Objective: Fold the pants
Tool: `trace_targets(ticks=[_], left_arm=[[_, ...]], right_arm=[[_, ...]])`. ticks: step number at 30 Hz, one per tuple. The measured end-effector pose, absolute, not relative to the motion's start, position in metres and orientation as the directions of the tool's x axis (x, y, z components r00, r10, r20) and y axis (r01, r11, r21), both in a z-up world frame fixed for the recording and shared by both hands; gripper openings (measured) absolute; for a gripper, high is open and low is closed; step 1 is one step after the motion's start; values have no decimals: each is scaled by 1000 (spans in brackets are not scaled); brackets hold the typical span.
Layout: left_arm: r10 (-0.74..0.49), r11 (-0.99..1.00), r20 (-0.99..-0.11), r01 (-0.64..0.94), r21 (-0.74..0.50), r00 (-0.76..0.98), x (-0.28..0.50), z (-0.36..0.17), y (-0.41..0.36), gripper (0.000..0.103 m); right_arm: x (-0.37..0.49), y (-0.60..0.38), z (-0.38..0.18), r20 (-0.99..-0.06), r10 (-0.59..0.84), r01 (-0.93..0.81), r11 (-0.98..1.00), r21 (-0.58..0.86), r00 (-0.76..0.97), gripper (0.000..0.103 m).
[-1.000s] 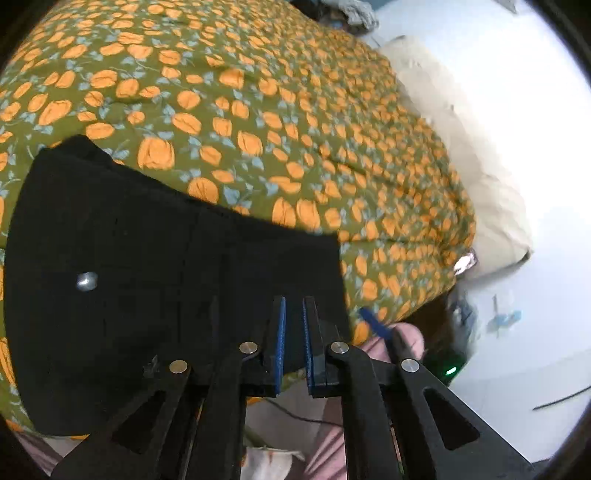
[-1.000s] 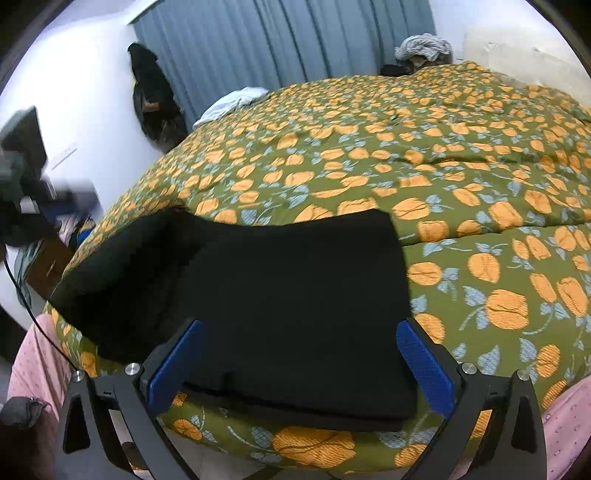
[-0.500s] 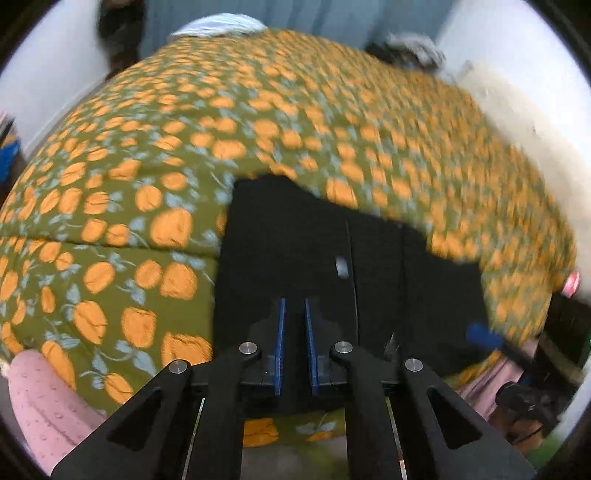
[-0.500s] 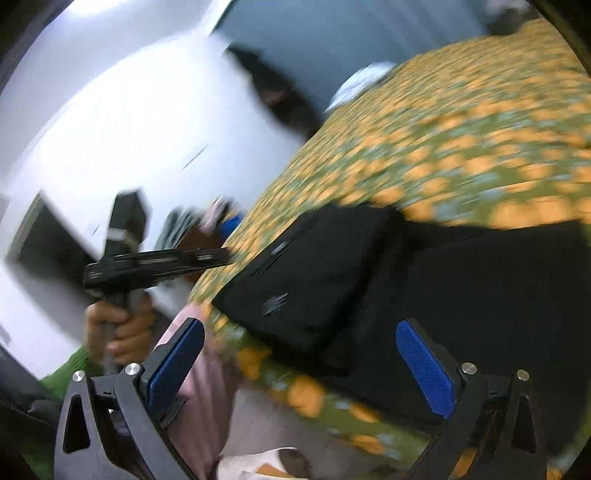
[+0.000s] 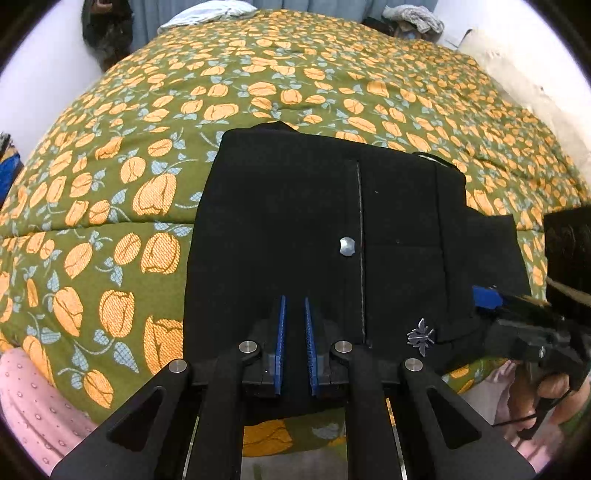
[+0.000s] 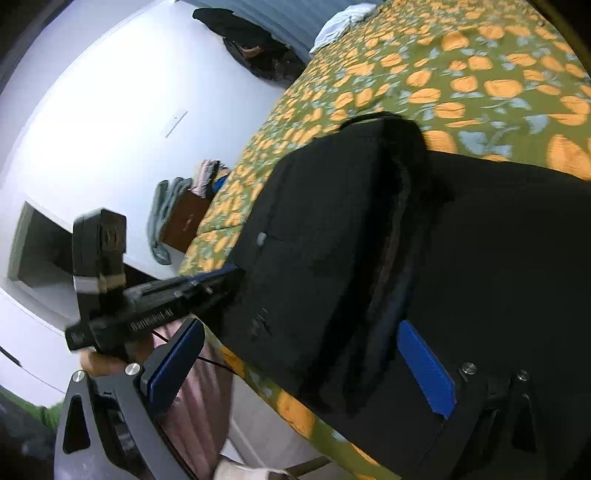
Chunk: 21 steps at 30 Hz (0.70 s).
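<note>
The black pants lie folded into a thick stack near the front edge of the bed, with a silver button on top. In the right wrist view the pants fill the middle. My left gripper is shut, its blue pads almost together just above the stack's near edge, with no cloth between them. It also shows in the right wrist view, touching the stack's left edge. My right gripper is open and empty, straddling the stack's near edge. It shows at the right in the left wrist view.
The bed has a green cover with orange flowers. A white wall stands to the left with a brown stand draped with clothes. Curtains and a pile of clothes are at the far side.
Both views have swung. The left gripper turned to face the stack squarely from the front. The right gripper turned left and now shows the stack's side and the left gripper.
</note>
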State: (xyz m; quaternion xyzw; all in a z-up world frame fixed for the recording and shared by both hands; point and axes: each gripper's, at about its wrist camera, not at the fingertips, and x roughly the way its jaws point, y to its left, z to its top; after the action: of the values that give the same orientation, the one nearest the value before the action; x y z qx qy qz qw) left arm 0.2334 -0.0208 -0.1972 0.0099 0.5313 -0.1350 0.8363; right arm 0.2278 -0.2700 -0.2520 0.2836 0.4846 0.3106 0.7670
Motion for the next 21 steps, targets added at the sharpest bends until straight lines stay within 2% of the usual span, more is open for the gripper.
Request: trace_targets(ticks=[5,7,8,9,12,16,21], left_arm=[[-237,964,-885,214,-161,402,234,-199,-16,9],[-241,964,-883,207,-169,403,235,-200,-14,10],[-240,964,-882,204,-169,405,235,-200,-14,10],[-243,964,-882,204,-172,404,235,-200,-15,10],[-250,963,-882,194,-185,400,235,-189,-13,10],[-290,957,-824,161,-242,487,228,-139,2,10],[-280,959,-765,134,-250,579,226,-93,26,12]], right_arm=[[236,-275,-256,-522,788,-161,590,791,325,97],[237,-272,-261,-600,746,-141,653,744,290,79],[237,-272,-264,-637,718,-127,685,717,279,58],[238,-274,-267,-639,719,-112,683,722,271,44],[235,-281,-254,-581,752,-130,640,758,312,27],[226,-301,-215,-441,799,-151,536,831,409,21],[209,-342,-161,-342,806,-219,490,844,483,20]])
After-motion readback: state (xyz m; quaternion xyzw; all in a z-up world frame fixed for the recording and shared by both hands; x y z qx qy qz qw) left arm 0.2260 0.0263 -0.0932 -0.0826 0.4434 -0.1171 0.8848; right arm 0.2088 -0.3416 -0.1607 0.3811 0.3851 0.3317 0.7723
